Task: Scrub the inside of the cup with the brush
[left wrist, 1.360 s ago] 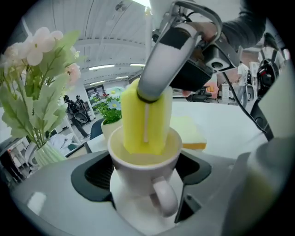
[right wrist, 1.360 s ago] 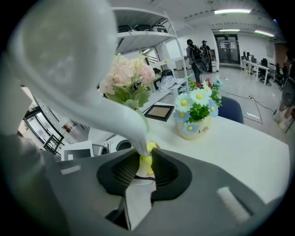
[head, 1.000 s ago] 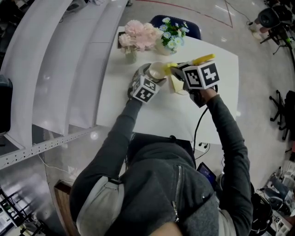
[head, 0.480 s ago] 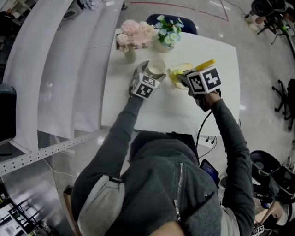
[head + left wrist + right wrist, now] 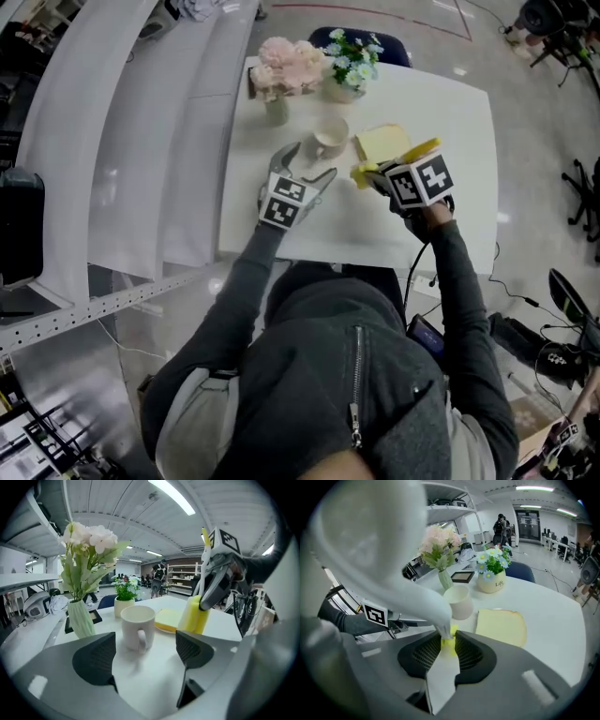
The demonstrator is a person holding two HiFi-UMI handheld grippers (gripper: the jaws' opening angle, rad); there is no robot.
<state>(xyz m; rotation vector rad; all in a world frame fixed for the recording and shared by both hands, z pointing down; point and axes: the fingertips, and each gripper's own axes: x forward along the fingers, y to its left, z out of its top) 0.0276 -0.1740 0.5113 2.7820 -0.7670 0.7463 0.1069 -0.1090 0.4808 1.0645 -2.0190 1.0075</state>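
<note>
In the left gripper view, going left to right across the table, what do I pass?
A green vase of flowers → white cup → flat yellow pad → yellow brush, clamped in the right gripper.

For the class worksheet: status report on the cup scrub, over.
Left gripper empty, jaws closing. Right gripper shut on brush. Cup upright, mouth clear, nothing in the way.

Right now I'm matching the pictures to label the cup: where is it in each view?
Head view: cup at upper middle, yellow pad at its right.
Left gripper view: cup just left of centre, yellow pad behind it, at right.
Right gripper view: cup at centre, yellow pad at its right.
Shared landmark: yellow pad.
</note>
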